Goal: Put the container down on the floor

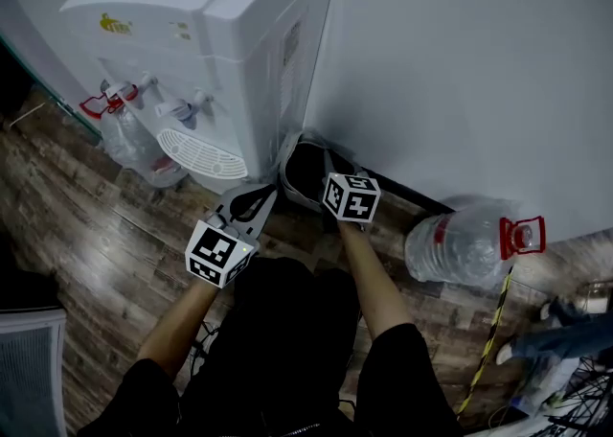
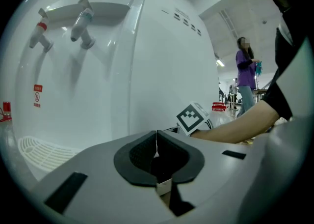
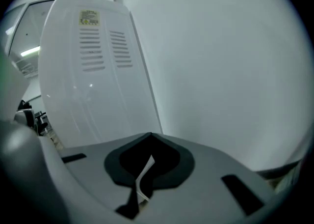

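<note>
A big clear water container with a red cap and handle lies on its side on the wood floor, to the right of both grippers, touching neither. My left gripper points at the foot of the white water dispenser; in the left gripper view its jaws are shut with nothing between them. My right gripper sits by the corner between the dispenser and the white wall; in the right gripper view it is shut and empty, facing the dispenser's vented side.
A second clear container with a red handle stands left of the dispenser, under its taps. The white wall runs behind. A yellow-black cable and clutter lie at the lower right. A person in purple stands far off.
</note>
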`<state>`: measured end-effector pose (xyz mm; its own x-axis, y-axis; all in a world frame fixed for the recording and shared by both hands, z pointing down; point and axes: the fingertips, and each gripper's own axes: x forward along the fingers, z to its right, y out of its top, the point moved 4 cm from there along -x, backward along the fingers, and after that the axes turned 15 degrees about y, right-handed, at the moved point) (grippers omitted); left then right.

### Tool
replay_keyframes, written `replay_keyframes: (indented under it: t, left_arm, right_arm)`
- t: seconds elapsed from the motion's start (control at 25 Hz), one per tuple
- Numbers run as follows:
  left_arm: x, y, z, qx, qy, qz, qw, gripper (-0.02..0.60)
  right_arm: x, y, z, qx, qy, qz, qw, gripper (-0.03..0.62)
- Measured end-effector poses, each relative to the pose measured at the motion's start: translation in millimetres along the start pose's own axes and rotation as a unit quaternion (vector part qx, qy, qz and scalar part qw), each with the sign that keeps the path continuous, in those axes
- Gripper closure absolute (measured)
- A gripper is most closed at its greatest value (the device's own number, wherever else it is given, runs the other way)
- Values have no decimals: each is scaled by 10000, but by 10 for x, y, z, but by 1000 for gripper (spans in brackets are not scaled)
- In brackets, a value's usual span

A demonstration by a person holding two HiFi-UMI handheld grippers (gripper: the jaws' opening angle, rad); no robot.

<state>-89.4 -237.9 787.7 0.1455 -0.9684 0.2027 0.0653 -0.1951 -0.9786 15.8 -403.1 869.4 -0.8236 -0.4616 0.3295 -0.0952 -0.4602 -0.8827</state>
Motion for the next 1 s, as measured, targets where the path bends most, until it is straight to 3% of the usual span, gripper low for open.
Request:
replay_keyframes:
  t: [0.2,0.44,0.68,1.0]
  left_arm:
    - [-23,284,72,-27,3,26,10000,566]
    - [-100,768,142,0,38,-201,9998,566]
    - [-250,1520,242,491,-154,-460,9976,565]
    - [-503,2621,370,366,-251,-845,9954,565]
  right_arm:
    - [-326,338,-186,-515,-135,345,9980,585]
    - [-696,672,-451,-588,-176,108,9981,585]
    - [-1081,1301,-795,-480,-226,-35,9986,584]
    - [-1757,2307,-1261,-191,-362,-34,9992,585]
